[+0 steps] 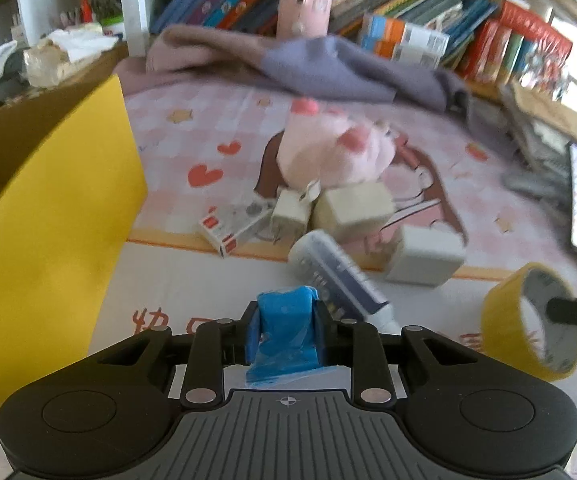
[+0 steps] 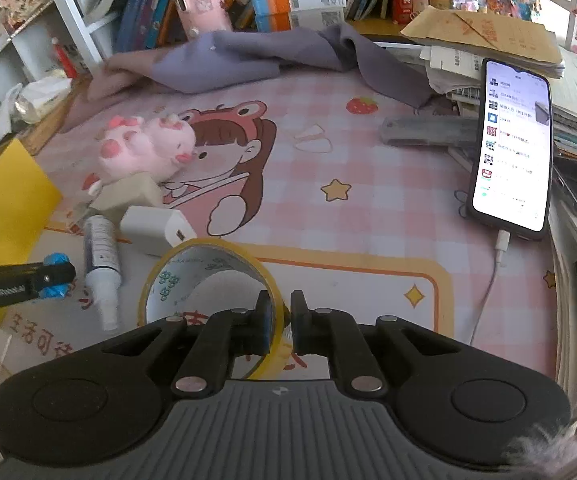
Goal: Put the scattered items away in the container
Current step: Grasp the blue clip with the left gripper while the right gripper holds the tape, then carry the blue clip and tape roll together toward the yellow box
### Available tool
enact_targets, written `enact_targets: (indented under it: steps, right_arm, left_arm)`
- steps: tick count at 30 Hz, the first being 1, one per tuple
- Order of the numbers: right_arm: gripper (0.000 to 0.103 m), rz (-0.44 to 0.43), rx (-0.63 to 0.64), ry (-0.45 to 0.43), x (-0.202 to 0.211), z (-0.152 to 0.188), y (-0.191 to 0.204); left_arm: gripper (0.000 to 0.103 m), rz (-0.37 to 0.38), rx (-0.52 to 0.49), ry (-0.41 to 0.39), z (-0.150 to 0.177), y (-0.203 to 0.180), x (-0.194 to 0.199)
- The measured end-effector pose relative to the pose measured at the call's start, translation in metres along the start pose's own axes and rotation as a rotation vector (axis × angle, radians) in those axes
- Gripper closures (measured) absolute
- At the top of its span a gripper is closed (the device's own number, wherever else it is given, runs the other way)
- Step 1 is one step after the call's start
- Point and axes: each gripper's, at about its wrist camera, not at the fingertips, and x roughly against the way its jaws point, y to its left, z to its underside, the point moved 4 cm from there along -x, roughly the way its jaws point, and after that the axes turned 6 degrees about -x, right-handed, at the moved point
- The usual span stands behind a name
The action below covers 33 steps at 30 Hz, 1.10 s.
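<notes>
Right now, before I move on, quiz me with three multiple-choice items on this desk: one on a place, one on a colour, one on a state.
1. Where is the phone? A propped at the desk's right side; B inside the yellow box; C under the plush.
2. What colour is the tape roll? A red; B yellow; C green.
3. How is the right claw? A wide open; B shut on the tape roll; C out of view.

A: it leans against stacked books at the right.
B: its band is yellow.
B: its fingers pinch the roll's wall.
</notes>
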Motion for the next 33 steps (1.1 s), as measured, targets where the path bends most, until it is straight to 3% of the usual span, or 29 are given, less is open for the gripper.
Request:
enact_targets:
  steps: [4,17,23,33]
  right_arm:
    - [0.094,-0.017,0.007,-0.009,0.011,0.002,0.002]
    - [0.094,-0.008,0.033,-0.042,0.045,0.032,0.031]
    - [0.094,0.014,0.028,-0.088,0.076,0.046,0.054]
    - [0.094,0.083,-0.042,-0.149,0.112,0.099,0.106]
  left_arm:
    - [0.079,0.047,0.023,-0.025,-0.001,-0.005,0.025]
    - [0.079,0.136,-0.047,-0.070,0.029,-0.005,0.082]
    - [0.079,0.202,-0.080,-0.144,0.034,0.010,0.110]
    - [0.079,0.279,-0.133,-0.171,0.075,0.049,0.145]
